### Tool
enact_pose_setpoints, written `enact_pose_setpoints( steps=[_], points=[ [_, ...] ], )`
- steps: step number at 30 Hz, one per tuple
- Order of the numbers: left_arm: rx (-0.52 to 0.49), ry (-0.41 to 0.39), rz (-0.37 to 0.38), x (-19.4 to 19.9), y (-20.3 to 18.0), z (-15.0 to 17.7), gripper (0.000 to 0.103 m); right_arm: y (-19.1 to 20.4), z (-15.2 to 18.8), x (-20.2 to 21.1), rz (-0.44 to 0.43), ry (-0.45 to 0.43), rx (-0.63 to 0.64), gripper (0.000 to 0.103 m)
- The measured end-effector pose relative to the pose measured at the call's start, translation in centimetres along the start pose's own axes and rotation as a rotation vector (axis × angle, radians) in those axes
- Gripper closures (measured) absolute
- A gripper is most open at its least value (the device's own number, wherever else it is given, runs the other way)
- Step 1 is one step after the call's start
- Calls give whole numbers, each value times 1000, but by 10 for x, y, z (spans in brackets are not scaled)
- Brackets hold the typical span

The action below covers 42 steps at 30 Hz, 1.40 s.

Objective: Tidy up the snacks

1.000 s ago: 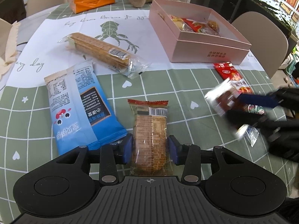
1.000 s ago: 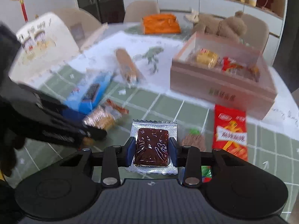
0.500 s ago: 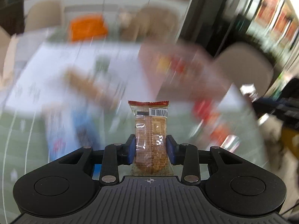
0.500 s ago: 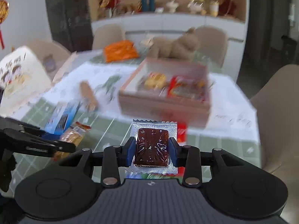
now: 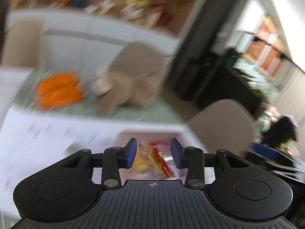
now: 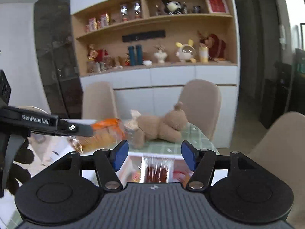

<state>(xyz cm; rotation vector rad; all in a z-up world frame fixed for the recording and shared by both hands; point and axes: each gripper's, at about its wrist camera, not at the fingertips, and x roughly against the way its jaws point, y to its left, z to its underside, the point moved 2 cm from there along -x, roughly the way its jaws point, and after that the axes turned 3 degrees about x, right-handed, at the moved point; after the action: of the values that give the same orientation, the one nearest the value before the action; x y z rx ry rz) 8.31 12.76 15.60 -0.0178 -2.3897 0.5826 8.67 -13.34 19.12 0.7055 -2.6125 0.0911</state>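
My right gripper (image 6: 154,157) hangs over the pink box (image 6: 133,163) with its jaws opening. The foil-wrapped dark brown snack (image 6: 157,170) is a blur below them, loose, with neither pad on it. My left gripper (image 5: 153,151) is also over the pink box (image 5: 152,131), jaws opening. The biscuit pack (image 5: 152,160) with its red end shows blurred under the gap, free of the pads. In the right wrist view the left gripper (image 6: 82,129) reaches in from the left, the biscuit pack (image 6: 91,141) just beneath its fingers.
A brown teddy bear (image 6: 162,126) and an orange bag (image 6: 106,123) lie on the table behind the box. Beige chairs (image 6: 200,99) stand around the table. A white mat (image 5: 38,133) covers the table to the left of the box.
Both grippers rose from the table and moved over the pink box. Both jaws opened, letting go of the biscuit pack and the brown foil snack.
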Motion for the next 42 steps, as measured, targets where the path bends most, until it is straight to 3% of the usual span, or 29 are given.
enact_pose_setpoints(
  steps=[3,6,10,16,21,26,30,37,39,42],
  points=[
    [137,57,-125,-18,58,32,60,-10,42,-11,14,103,-16,34],
    [274,61,-246,-23,106,56,60,-12,92,-24,35,237,-38,34],
    [390,69,-325,-24,142,73,60,-5,144,-33,42,358,-59,34],
    [349,57,-314,-37,129,71,60,23,159,-38,1,392,-19,34],
    [202,114,-359,-58,107,76,59,46,161,-39,-29,386,39,34],
    [97,159,-294,-52,81,94,70,51,167,-36,-36,402,51,34],
    [24,209,-222,-35,53,123,72,50,176,-34,-25,422,41,34],
    [106,281,-64,-1,38,173,71,64,187,-30,-43,441,62,34],
    [144,273,-21,10,42,177,71,72,188,-29,-52,438,89,34],
    [139,170,-91,33,55,169,71,83,189,-27,-62,435,139,34]
  ],
)
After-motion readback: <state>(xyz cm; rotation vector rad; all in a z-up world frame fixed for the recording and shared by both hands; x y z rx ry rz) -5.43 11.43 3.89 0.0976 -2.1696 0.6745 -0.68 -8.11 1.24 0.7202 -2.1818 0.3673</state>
